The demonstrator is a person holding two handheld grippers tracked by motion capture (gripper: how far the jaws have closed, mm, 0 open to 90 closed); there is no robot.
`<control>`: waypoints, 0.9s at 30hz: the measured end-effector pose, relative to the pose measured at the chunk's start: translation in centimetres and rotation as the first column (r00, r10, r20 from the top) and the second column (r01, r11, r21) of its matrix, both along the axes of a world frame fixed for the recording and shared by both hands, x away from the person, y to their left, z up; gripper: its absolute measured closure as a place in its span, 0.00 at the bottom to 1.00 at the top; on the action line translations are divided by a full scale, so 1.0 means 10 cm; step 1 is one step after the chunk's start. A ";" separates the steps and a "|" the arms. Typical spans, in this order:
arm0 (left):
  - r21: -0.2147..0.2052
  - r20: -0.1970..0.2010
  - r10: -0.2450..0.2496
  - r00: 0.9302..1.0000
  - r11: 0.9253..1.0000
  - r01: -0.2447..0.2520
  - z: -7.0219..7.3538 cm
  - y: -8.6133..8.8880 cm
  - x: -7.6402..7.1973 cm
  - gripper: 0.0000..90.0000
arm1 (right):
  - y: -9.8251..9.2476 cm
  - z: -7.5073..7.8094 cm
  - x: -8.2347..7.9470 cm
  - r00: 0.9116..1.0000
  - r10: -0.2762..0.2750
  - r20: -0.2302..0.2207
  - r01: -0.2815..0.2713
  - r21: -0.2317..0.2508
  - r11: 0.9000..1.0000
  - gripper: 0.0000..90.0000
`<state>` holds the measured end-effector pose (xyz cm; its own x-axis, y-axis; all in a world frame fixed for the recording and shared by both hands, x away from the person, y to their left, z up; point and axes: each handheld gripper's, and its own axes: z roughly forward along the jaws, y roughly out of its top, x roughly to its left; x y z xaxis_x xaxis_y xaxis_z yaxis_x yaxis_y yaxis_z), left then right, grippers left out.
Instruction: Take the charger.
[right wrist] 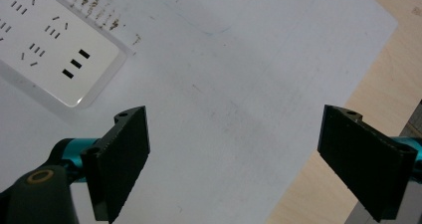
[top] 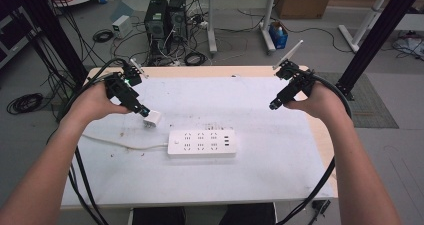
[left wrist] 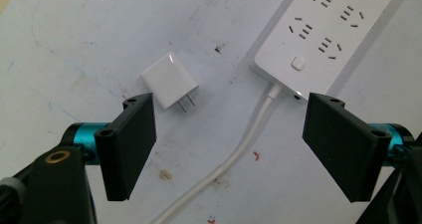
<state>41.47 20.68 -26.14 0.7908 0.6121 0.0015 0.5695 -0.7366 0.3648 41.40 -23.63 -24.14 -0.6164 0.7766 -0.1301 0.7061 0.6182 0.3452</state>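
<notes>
A white power strip (top: 201, 143) lies in the middle of the white sheet, its cord (top: 120, 143) running off to the left. A small white plug adapter (top: 152, 119) lies on its side just left of it, prongs showing in the left gripper view (left wrist: 170, 81). My left gripper (top: 141, 110) hovers right beside the adapter, jaws wide apart (left wrist: 229, 144) with nothing between them. My right gripper (top: 274, 105) hangs over the right part of the sheet, open (right wrist: 234, 159) and empty. The strip's end with its USB slots (right wrist: 54, 40) shows at the upper left of the right gripper view.
The white sheet (top: 260, 125) covers a wooden table (top: 325, 135) whose bare edge runs along the right side. Behind the table, computer towers (top: 165, 20) and tangled cables sit on the floor. Black frame posts (top: 370, 40) stand at both sides.
</notes>
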 end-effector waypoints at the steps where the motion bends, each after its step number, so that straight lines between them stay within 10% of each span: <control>1: 0.005 0.001 0.000 1.000 1.000 0.000 0.00 -0.01 0.01 0.24 | -0.01 0.00 0.00 1.000 0.003 0.000 -0.003 -0.001 1.000 0.14; 18: -0.022 -0.042 0.173 0.984 0.984 -0.174 -0.37 -0.09 0.26 0.24 | -0.03 -0.06 0.03 1.000 -0.001 0.010 0.001 0.019 1.000 0.14; 27: 0.000 -0.081 0.289 0.954 0.957 -0.290 -0.81 -0.11 0.46 0.24 | -0.05 -0.12 0.01 1.000 0.010 0.016 -0.011 0.027 1.000 0.14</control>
